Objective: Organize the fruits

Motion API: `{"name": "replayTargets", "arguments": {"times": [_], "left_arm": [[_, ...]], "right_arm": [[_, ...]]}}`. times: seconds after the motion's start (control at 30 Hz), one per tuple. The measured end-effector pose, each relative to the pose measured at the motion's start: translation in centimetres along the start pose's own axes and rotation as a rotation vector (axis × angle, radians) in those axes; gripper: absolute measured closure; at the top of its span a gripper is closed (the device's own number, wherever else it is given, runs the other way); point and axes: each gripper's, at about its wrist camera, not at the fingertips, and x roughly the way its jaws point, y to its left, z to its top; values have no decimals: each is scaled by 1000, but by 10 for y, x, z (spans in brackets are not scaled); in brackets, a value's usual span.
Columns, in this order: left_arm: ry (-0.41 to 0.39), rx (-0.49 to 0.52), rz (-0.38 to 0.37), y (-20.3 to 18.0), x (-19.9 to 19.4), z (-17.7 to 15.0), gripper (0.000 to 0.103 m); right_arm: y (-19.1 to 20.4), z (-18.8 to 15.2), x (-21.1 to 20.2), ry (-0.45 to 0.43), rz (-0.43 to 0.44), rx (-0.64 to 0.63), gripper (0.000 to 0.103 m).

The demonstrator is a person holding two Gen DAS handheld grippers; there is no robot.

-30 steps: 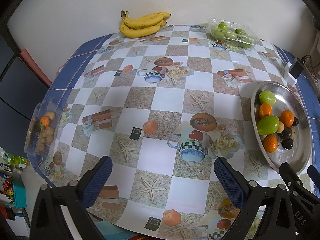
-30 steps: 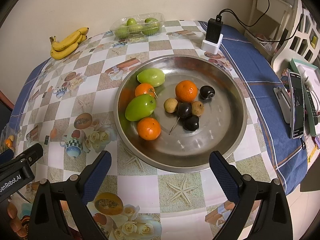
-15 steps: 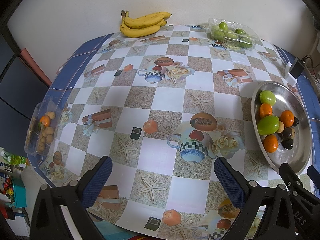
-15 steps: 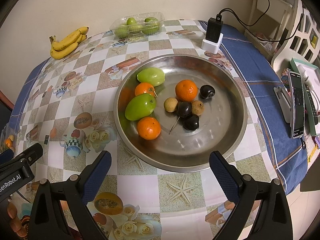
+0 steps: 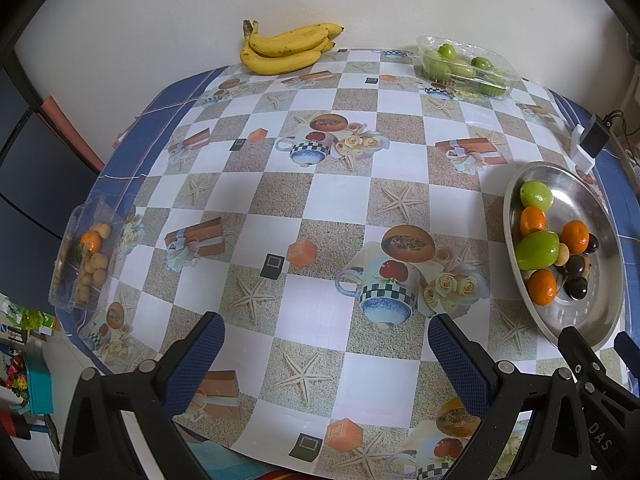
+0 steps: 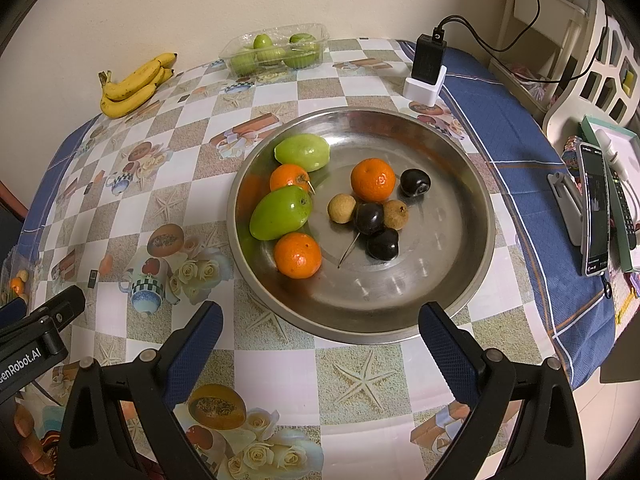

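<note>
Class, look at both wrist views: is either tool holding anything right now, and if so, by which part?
Nothing is held. The left tool and the right tool are both open above the tablecloth, and the fruit lies untouched in the metal tray.

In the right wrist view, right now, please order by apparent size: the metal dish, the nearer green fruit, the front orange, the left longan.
1. metal dish
2. nearer green fruit
3. front orange
4. left longan
All four lie at similar distance, so the ranking seems safe.
</note>
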Motion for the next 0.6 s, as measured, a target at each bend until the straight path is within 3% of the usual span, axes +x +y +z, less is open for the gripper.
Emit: {"name": "replayTargets", "arguments": {"times": [0.6], "left_arm": [[-18,-11,-7,0,-1,-2,0]], "right_arm": [[0,-1,1,2,0,0,5]]}}
